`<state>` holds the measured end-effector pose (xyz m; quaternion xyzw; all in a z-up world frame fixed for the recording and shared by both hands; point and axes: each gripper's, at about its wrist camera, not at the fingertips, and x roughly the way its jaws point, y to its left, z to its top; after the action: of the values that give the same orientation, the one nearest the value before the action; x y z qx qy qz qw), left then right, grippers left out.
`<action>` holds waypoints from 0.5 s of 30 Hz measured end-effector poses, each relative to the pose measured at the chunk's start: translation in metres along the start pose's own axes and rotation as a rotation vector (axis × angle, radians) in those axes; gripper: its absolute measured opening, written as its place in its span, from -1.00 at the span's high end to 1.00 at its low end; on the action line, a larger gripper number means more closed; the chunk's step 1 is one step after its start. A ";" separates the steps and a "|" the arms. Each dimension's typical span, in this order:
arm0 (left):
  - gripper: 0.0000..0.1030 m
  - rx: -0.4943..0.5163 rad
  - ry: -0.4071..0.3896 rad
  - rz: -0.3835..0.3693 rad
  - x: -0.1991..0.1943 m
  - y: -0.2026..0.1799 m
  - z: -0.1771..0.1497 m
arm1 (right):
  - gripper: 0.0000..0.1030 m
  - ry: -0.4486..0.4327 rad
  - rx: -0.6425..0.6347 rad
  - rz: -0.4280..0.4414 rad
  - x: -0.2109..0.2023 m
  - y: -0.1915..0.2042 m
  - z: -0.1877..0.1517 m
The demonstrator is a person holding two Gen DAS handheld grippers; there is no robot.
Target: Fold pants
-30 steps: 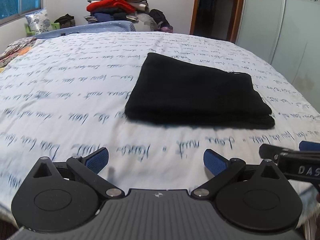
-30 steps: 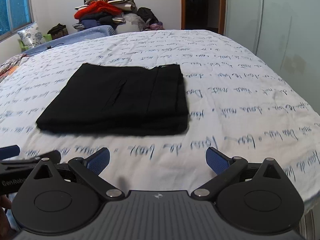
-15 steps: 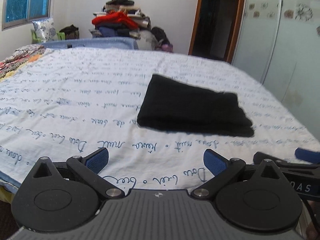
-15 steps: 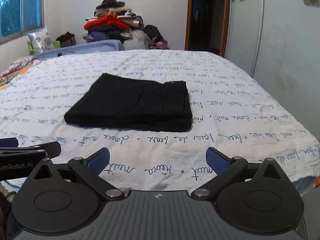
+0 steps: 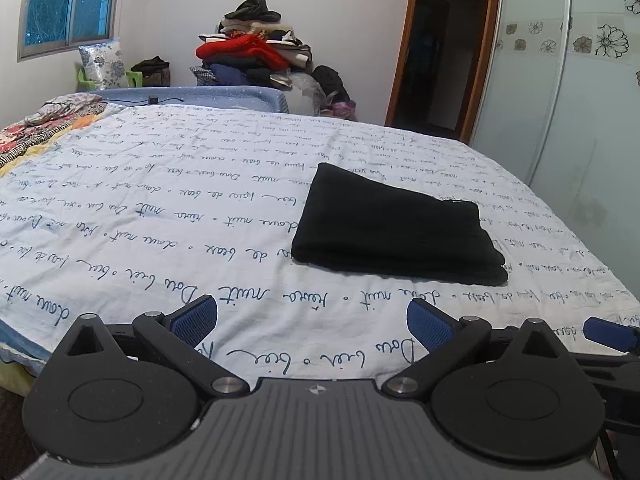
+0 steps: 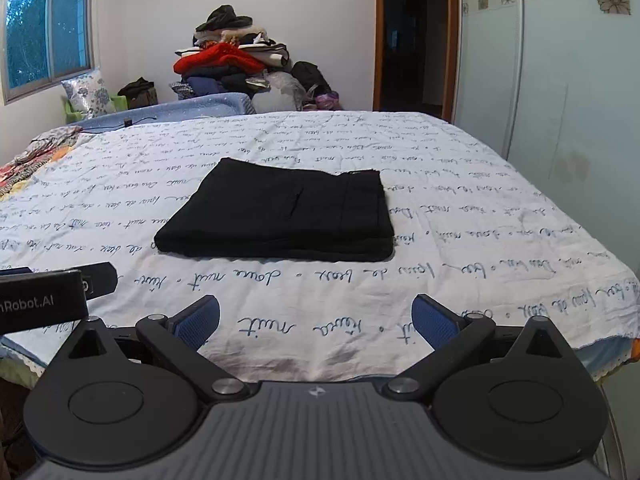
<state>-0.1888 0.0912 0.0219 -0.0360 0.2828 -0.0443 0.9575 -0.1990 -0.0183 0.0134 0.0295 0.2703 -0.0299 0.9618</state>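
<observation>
We judge the folding done: the black pants (image 6: 280,212) lie in a compact, squared stack mid-bed, nearer the bed's (image 6: 480,240) right edge. Our left gripper (image 5: 312,320) and right gripper (image 6: 316,316) hover spread and empty near its front edge.

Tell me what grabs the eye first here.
The folded black pants lie alone in the middle of the script-printed bedsheet. Both the left gripper and right gripper hang open at the near bed edge, touching nothing. A clothes heap rises by the far wall.
</observation>
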 end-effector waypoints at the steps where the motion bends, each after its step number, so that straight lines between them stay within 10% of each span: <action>1: -0.98 0.004 0.000 0.005 -0.001 0.000 0.000 | -1.00 0.000 0.000 -0.001 -0.001 0.000 -0.001; 15: -0.98 0.051 0.013 0.011 -0.003 -0.012 -0.001 | -1.00 0.012 0.098 0.012 0.003 -0.021 -0.007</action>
<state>-0.1931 0.0800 0.0236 -0.0096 0.2879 -0.0467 0.9565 -0.2020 -0.0388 0.0051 0.0783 0.2742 -0.0372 0.9578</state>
